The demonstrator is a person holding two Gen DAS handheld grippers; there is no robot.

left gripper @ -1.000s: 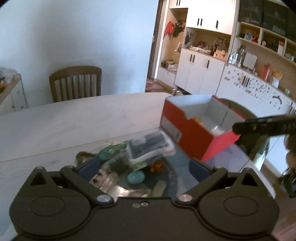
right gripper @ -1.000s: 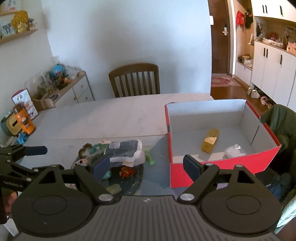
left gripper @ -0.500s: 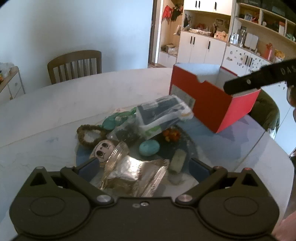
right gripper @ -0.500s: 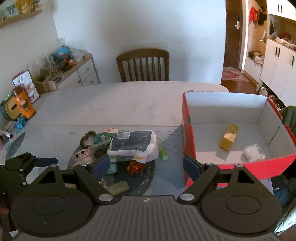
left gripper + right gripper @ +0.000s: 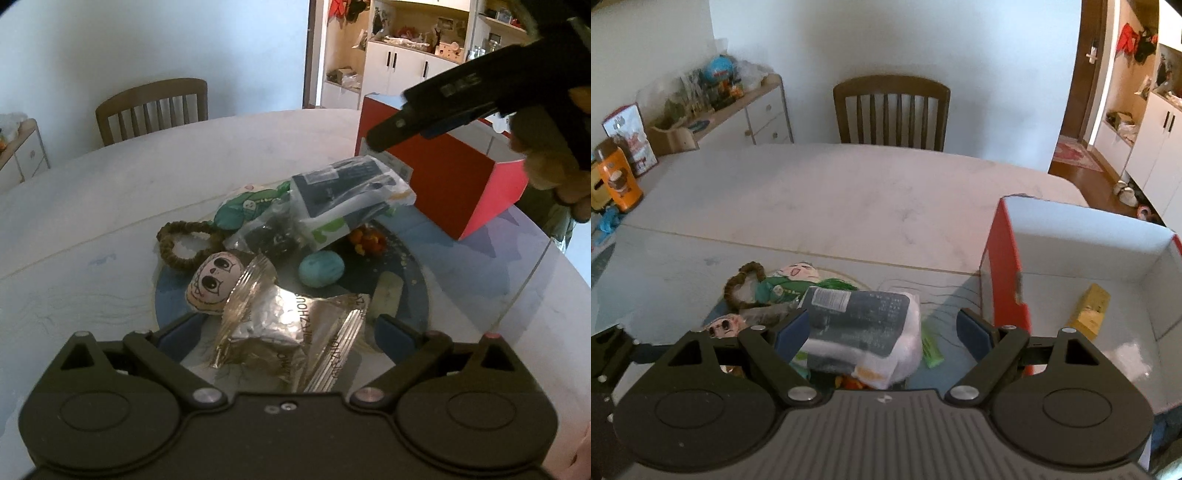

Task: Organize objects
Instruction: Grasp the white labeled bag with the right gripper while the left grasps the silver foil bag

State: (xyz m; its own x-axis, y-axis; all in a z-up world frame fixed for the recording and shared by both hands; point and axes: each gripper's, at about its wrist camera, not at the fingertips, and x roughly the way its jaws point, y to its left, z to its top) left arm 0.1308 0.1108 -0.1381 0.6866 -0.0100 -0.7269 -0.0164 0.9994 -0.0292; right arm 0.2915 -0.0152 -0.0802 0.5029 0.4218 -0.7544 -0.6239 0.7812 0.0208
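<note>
Both wrist views look down closely from the table's near edge, sharing the cluttered round mat and red box.

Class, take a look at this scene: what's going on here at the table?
A person is tidying a pile of small things on a round mat into a red box. The left claw is open around a foil snack packet, not yet gripping it. The right claw is open over a white and dark pouch on top of the pile. The box already holds a yellow block and a clear wrapper.
</note>
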